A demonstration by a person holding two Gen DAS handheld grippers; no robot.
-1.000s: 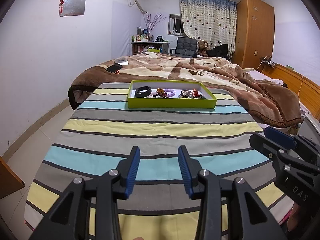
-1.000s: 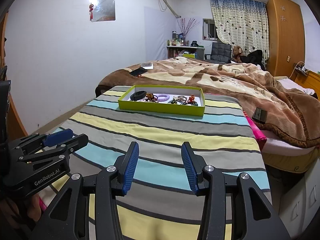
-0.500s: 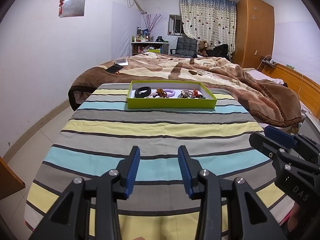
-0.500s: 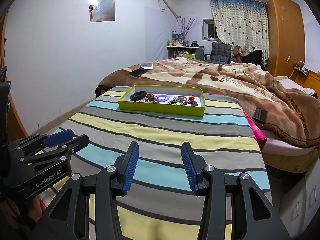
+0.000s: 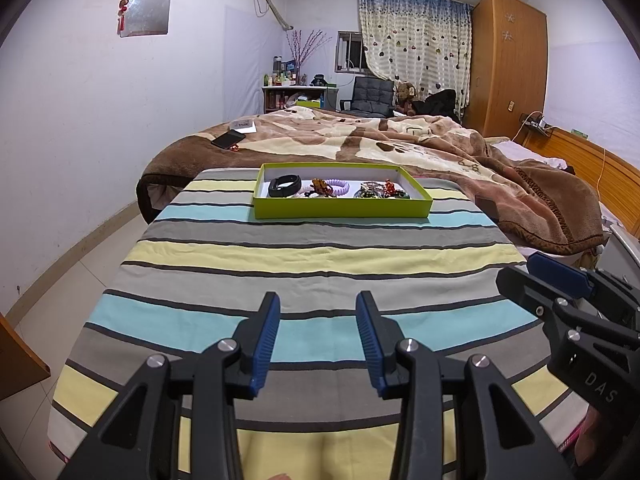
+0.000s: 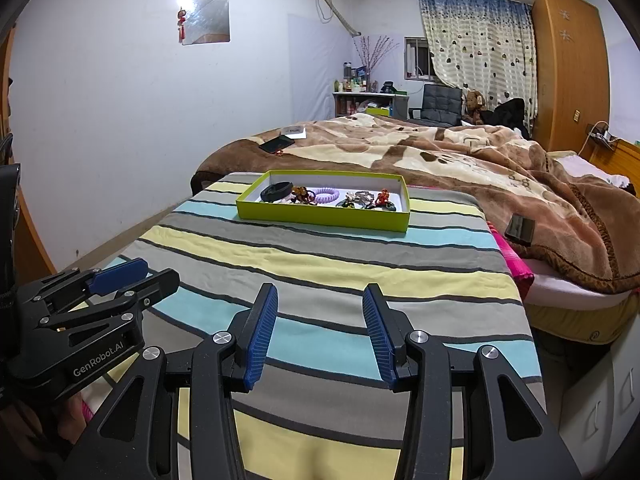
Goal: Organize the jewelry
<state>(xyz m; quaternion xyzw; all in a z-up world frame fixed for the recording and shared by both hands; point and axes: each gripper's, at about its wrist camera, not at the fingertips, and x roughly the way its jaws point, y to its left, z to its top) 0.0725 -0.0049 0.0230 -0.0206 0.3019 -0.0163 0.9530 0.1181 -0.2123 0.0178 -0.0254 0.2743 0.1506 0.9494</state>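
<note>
**Q:** Left wrist view: what does it show of the grippers and the jewelry?

**A:** It shows the left gripper (image 5: 318, 338) with its blue pads parted and nothing between them, low over the near edge of the striped table cover (image 5: 320, 256). The right gripper (image 6: 320, 334), seen from its own wrist camera, is likewise spread wide and empty. The jewelry lies in the green tray (image 5: 342, 207) at the far edge of the cover, well apart from both grippers.

**Q:** How do the pieces lie inside the tray?

**A:** A black band (image 5: 285, 185) lies at the tray's left end. A brown beaded piece (image 5: 321, 187) sits beside it, touching a lilac coil hair tie (image 5: 338, 189). A tangle of green and red pieces (image 5: 382, 191) occupies the right end. Whether the tray has compartments cannot be told.

**Q:** Which step is in hand?

**A:** That is a judgement only. Every visible piece already rests in the tray, and none lies on the cover. The scene fits both pieces gathered and awaiting sorting, and pieces already set away with the grippers drawn back.

**Q:** What would any further move demand?

**A:** A long reach to the far edge, and a fine pinch, since the pieces are small and some lie tangled.
</note>
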